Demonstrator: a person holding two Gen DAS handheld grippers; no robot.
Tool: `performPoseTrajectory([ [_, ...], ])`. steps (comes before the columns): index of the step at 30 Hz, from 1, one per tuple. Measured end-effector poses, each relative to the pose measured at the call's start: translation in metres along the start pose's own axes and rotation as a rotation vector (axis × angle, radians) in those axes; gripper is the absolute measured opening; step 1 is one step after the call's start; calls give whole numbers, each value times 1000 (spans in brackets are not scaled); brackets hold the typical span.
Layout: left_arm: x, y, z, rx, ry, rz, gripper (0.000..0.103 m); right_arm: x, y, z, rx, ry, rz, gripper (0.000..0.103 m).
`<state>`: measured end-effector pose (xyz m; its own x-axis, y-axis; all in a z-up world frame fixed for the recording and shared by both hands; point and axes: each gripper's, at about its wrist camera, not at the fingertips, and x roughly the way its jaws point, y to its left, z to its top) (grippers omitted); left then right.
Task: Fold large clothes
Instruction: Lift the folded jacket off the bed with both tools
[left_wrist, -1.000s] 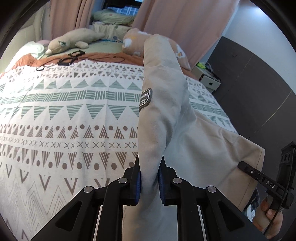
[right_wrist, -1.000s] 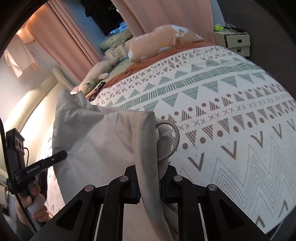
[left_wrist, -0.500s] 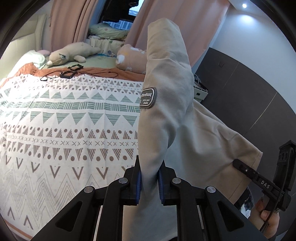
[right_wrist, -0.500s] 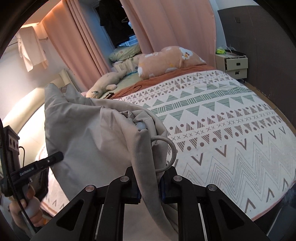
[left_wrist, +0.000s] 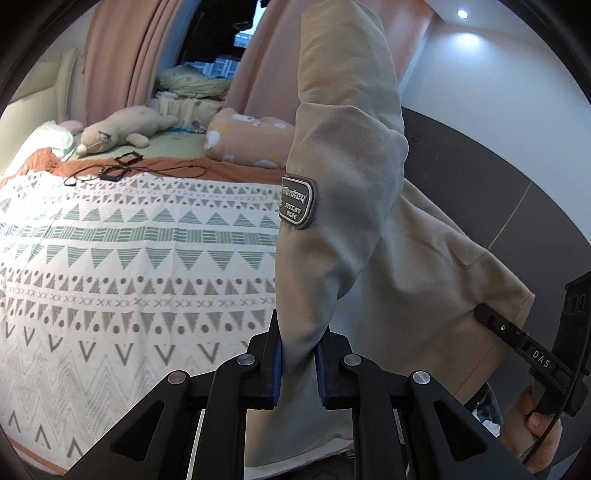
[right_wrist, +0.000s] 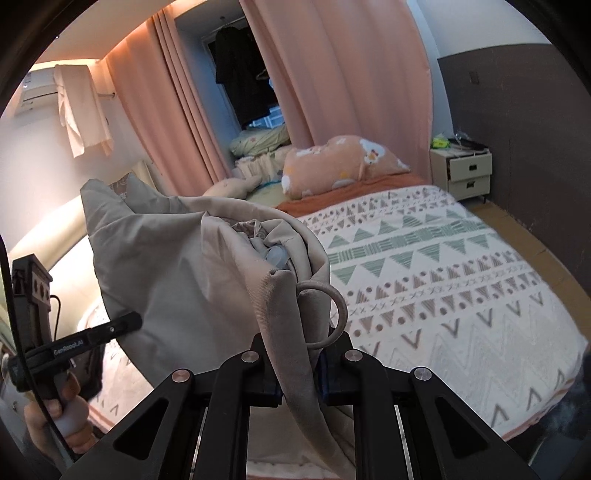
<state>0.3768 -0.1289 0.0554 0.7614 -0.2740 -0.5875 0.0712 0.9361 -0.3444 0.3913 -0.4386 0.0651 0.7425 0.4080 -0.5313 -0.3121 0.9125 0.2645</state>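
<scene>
Beige jacket (left_wrist: 343, 236) is hanging mid-frame, now lifted higher off the bed (left_wrist: 122, 258) vs. a sec ago. Left hand-held gripper (left_wrist: 298, 363) & right hand-held gripper (right_wrist: 299, 369) are both clamping its fabric; prob. spreading it before laying flat.

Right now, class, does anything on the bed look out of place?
Yes: black cables and small devices lie loose on the patterned bedspread near the plush toy, just where the beige jacket might be laid for folding.
</scene>
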Motion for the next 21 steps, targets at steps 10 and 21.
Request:
performPoseTrajectory([
  [10, 18, -107, 3, 54, 22, -123, 15, -71, -76, 32, -19, -34, -115, 14],
  [21, 58, -219, -11, 126, 100, -266, 15, -137, -176, 51, 30, -77, -195, 14],
])
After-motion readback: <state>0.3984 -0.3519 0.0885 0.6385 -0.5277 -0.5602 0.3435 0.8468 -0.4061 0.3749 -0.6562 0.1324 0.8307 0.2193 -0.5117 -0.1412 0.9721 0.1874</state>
